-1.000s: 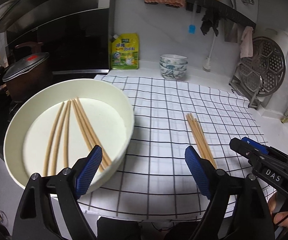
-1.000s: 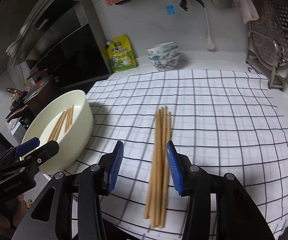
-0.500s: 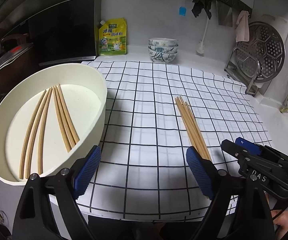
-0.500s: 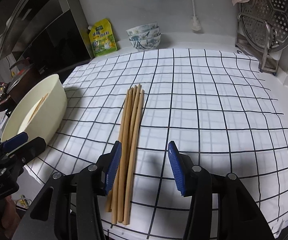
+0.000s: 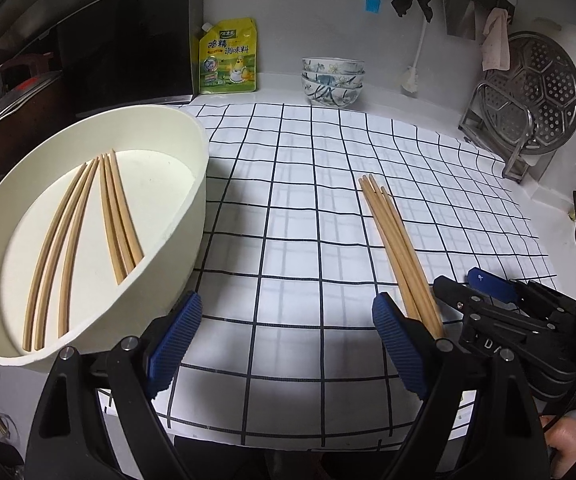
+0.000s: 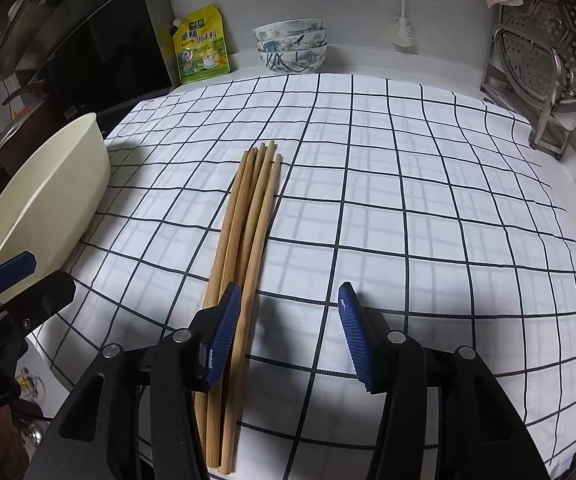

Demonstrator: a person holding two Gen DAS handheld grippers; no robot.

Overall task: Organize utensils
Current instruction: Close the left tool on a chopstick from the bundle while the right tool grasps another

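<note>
Checking in on the utensil sorting, kitchen counter with a white black-gridded cloth (image 5: 308,208) spread over it. Off to the left on the cloth's edge, a big cream basin (image 5: 191,208) with five wooden chopsticks (image 5: 115,216) lying flat in the bottom, three fanned on one side and two close together beside them. Out on the cloth, well apart from the basin, a second bundle of chopsticks (image 6: 247,240), five tips showing, packed side by side and touching, pointing toward the back wall. Left gripper (image 5: 288,332): spread wide, tilted down over bare cloth between the basin and the bundle, pinching nothing, one blue pad near the basin wall and the other just beside the near end of the bundle. Right gripper (image 6: 288,328): about half spread, just been easing wider, also gripping nothing. From the right wrist view, left pad sitting right over the bundle, with most sticks under or outside it and only the rightmost one running just inside the gap; no squeeze on any of them. Can't tell whether that pad actually touches the wood. Back by the wall: a yellow seasoning pouch (image 5: 227,58), a stack of flowered bowls (image 5: 332,80), and a round perforated steamer tray (image 5: 532,92) propped in a metal rack.
</note>
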